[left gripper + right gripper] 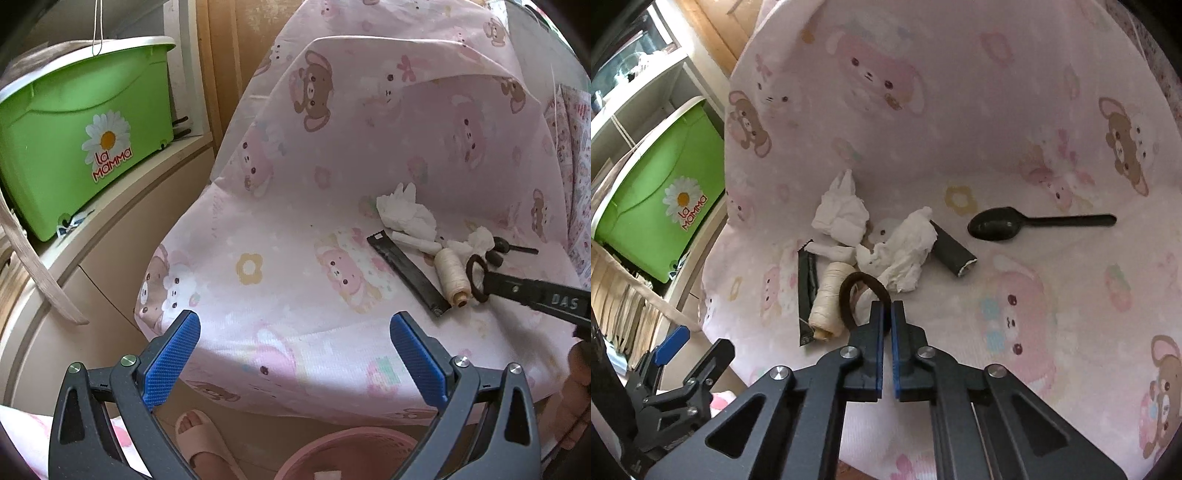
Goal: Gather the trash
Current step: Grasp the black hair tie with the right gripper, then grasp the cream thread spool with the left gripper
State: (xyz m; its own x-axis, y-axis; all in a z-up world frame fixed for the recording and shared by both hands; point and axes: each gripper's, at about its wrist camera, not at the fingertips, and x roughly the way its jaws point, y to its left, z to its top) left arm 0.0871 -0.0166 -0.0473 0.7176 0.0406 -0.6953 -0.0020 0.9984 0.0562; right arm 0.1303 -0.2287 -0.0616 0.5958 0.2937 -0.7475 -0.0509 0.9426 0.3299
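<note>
On the pink cartoon-print sheet [1015, 110] lies a small heap: crumpled white tissues [842, 212] [406, 212], a cream thread spool [827, 299] [450, 275], a flat black wrapper strip [807, 291] [406, 271], a dark tube [955, 253] and a black plastic spoon [1034, 223]. My right gripper [887, 308] is shut on a dark brown hair-tie ring [851, 291], which also shows in the left wrist view [476, 275]. My left gripper [295, 325] is open and empty, over the sheet's near edge, left of the heap.
A green "La Mamma" bin [74, 140] sits on a beige shelf at the left. A pink basket [343, 458] stands on the floor below the left gripper, beside a foot in a pink slipper [201, 439]. The sheet rises at the back.
</note>
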